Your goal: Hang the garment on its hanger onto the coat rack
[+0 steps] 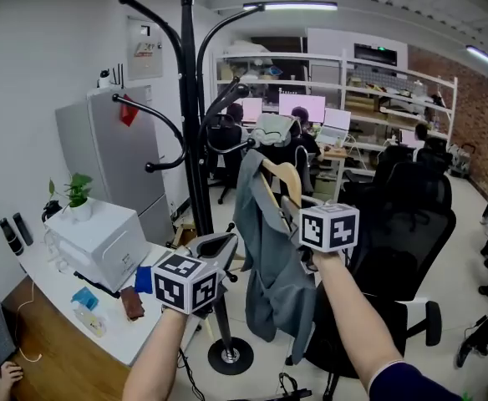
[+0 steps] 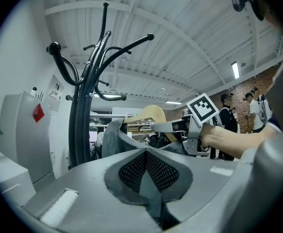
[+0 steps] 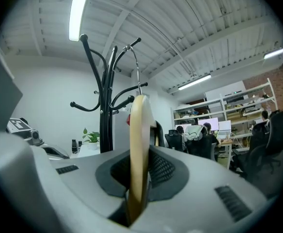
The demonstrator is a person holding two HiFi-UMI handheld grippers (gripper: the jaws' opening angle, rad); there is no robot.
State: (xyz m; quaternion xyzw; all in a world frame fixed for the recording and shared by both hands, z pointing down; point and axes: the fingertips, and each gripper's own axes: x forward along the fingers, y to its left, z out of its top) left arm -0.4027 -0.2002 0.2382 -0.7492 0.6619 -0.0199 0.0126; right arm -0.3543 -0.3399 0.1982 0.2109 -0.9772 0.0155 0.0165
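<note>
Left gripper (image 2: 146,153): held level, jaws pinched shut on a fold of grey cloth from the garment (image 1: 271,267)
Right gripper (image 3: 138,148): held level, jaws clamped on the wooden hanger (image 3: 137,130), which stands edge-on between the pads
Hanger and tool: the hanger's upper end rises above the right gripper's jaws; its wire hook (image 3: 133,62) stands up in front of the rack's arms, and I cannot tell whether it touches one
Garment: draped over the hanger, hanging free down past both grippers; its near edge is at the left gripper's jaws, its collar just beyond the right gripper
Coat rack (image 1: 190,140): black pole with curved arms, just left of the garment; its round foot (image 1: 230,355) is on the floor below the garment's hem
Desk (image 1: 94,312): white, at the left wall; a white machine (image 1: 102,241) sits on its far end
Pot (image 1: 81,211): on the machine's back left corner, with a small green plant (image 1: 75,189) in it
Office chair (image 1: 411,224): black, right behind the garment
Shelves (image 1: 378,78): at the far wall, loaded with boxes, lit monitors below
</note>
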